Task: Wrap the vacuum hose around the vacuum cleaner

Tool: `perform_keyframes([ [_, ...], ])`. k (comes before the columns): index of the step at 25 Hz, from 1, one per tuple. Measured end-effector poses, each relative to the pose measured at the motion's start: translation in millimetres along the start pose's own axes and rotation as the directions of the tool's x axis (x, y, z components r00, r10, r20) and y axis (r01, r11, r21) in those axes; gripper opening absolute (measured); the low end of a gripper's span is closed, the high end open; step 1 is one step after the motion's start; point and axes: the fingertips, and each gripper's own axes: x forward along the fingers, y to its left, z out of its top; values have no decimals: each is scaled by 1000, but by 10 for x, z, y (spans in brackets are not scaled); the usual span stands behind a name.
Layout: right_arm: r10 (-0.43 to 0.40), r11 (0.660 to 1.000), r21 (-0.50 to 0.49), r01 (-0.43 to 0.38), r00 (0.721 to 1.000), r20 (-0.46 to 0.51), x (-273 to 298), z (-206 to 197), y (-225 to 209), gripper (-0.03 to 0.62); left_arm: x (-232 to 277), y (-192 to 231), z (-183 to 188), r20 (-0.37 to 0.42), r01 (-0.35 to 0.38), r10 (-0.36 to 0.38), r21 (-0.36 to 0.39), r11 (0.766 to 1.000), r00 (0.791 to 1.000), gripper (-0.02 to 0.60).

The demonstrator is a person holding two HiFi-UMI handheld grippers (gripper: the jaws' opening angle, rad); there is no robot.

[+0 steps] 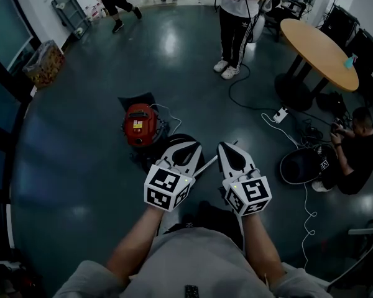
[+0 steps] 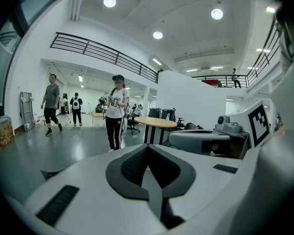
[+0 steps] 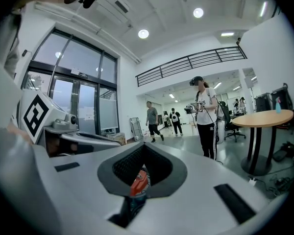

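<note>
Plainly left gripper (image 1: 194, 145) closed; right gripper (image 1: 226, 145) likewise (empty).

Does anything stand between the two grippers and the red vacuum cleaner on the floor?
Nothing visible does. The left gripper and right gripper, both shut and empty, are held above the floor, with the red vacuum cleaner just beyond them. The standing person is farther off, behind it.

The left hand-held gripper (image 2: 148, 150), closed, faces a table (image 2: 157, 123).
</note>
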Motion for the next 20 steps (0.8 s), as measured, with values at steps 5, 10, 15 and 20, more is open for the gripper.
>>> perform_keyframes([
  [5, 4, 1000, 2, -4, 1000, -1, 41, -16, 2, 3, 18, 24, -12, 3, 3, -3, -5, 1000, 1000, 6],
  [10, 9, 1000, 1, -9, 1000, 1, 49, -2, -14, 3, 34, 16, -15, 0, 5, -5, -7, 1000, 1000, 6],
  [15, 12, 1000, 5, -12, 1000, 5, 47, -13, 0, 3, 18, 10, -43, -1, 5, -5, -8, 1000, 1000, 6],
  [20, 17, 1000, -1, -17, 1000, 3, 59, -6, 50, 3, -30, 26, -29, -3, 5, -5, -2, 1000, 1000, 6],
])
